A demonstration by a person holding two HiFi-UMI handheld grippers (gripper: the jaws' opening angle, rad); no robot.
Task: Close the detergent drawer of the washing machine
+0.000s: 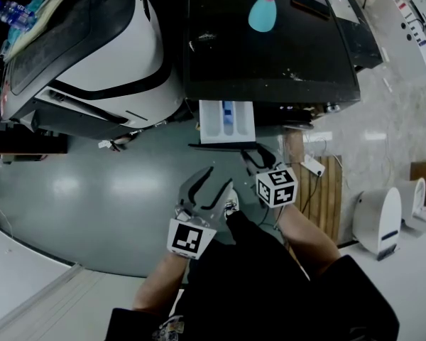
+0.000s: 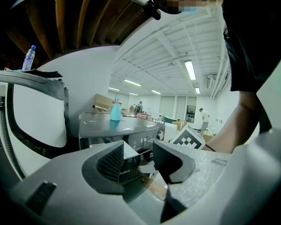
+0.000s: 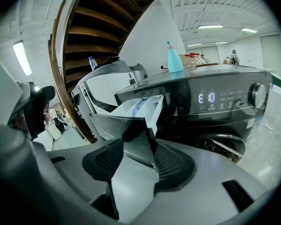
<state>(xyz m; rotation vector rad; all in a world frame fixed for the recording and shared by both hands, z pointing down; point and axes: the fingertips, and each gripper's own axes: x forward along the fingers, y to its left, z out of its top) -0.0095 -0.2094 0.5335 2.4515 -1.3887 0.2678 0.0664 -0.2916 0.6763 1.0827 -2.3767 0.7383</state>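
The dark washing machine (image 1: 270,48) has its white detergent drawer (image 1: 227,119) pulled out, the dark front panel (image 1: 220,146) facing me. My right gripper (image 1: 258,155) is at the panel's right end. In the right gripper view the drawer (image 3: 140,108) stands open, and the panel's (image 3: 122,135) lower corner lies between the jaws of the right gripper (image 3: 138,165), which stand apart; I see no pad pressing on it. My left gripper (image 1: 214,180) hangs lower left of the drawer, open and empty (image 2: 138,165).
A light blue spray bottle (image 1: 263,9) and a black flat item (image 1: 311,4) rest on the machine's top. A large white machine (image 1: 92,48) stands to the left. A wooden pallet (image 1: 319,190) and white appliances (image 1: 380,219) lie on the right.
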